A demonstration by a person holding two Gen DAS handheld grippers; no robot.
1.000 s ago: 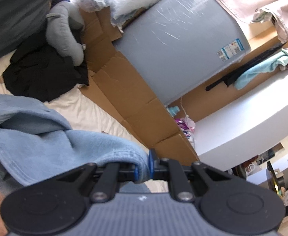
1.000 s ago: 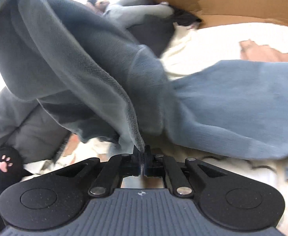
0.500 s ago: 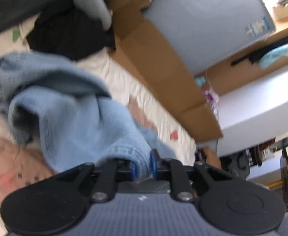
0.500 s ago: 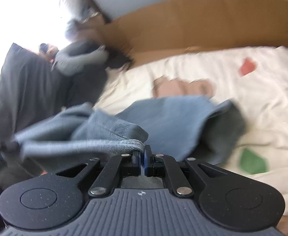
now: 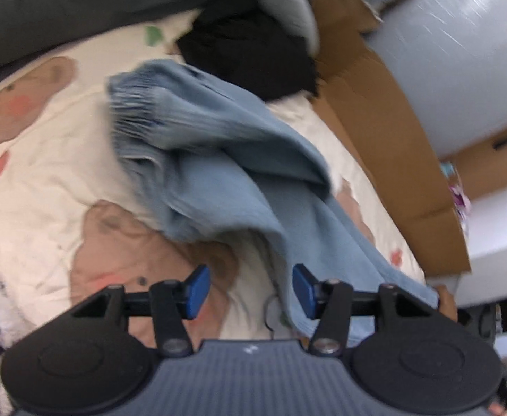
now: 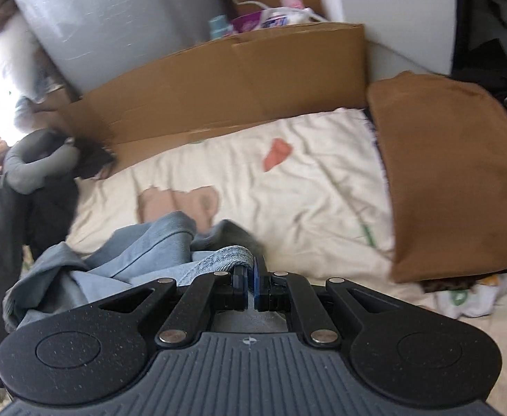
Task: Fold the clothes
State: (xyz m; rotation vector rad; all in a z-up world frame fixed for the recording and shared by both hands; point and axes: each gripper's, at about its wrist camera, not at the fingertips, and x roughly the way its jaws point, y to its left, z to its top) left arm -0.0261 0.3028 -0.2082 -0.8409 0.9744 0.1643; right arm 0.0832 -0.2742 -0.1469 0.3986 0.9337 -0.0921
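So from the left wrist view, the left gripper (image 5: 246, 289) has its blue pads spread wide with nothing pinched between them, though a flap of the light blue garment (image 5: 225, 173) drapes right past the right-hand pad and hangs over that side of the tool. The garment lies bunched on the cartoon-print bedsheet (image 5: 45, 159), its gathered elastic band (image 5: 132, 118) at the far end, next to a black garment (image 5: 250, 48). Looks like soft, floppy knit to me, light, not slippery, going wherever you drag it, so I'd grab at a hem or that stretchy band rather than mid-panel, where it would just bunch. Over on the right wrist view, the right gripper (image 6: 250, 279) is closed almost completely, and a rolled denim-looking edge (image 6: 225, 256) of the same blue garment sits right at the pads; I'd say it's pinching that edge, with the rest crumpled to the left. A brown garment (image 6: 451, 173) lies flat on the sheet, well off to the right
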